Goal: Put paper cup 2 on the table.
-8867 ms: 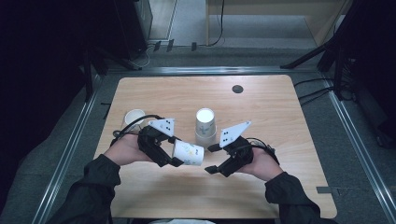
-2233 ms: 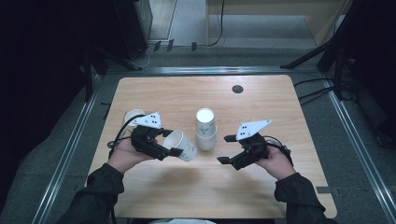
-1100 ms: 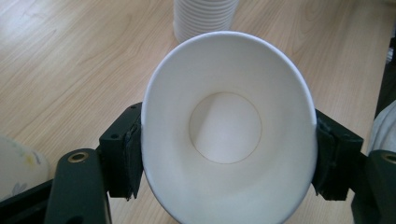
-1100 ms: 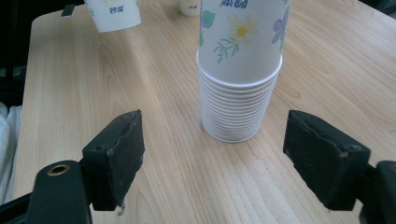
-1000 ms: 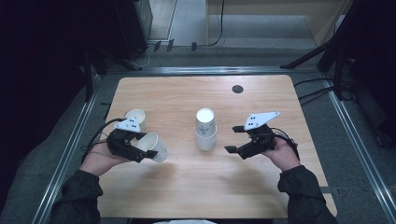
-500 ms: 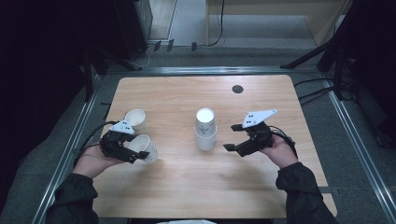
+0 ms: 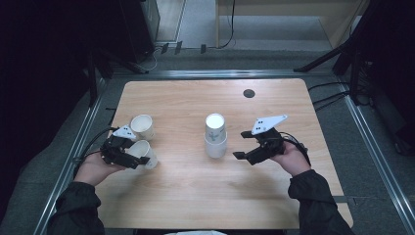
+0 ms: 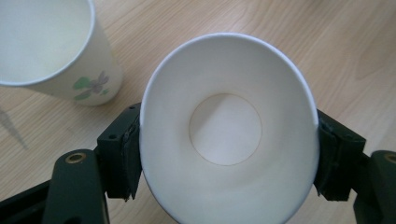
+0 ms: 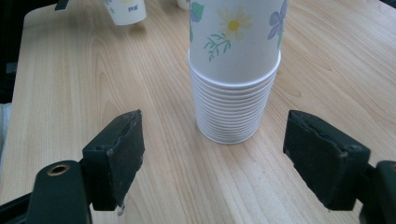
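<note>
A white paper cup [image 7: 148, 151] lies tilted between the jaws of my left gripper [image 7: 141, 157] near the table's left edge. In the left gripper view the cup [image 8: 229, 126] is squeezed oval, with both pads against its sides. The jaws have just been opening a little with the cup still between them. A second flowered cup [image 7: 142, 126] [image 8: 46, 46] stands upright just behind it. A stack of flowered cups [image 7: 215, 134] [image 9: 233, 70] stands mid-table. My right gripper [image 7: 240, 145] [image 9: 231, 158] stands open to the right of the stack, with nothing between its pads.
The wooden table [image 7: 186, 196] has a small black round hole [image 7: 249, 93] at its back right. A metal frame borders the table, and cables lie on the floor beyond it. The person's dark sleeves come in from the bottom.
My left gripper has carried the cup left and down, close beside the standing cup. The right gripper has kept its place by the stack.
</note>
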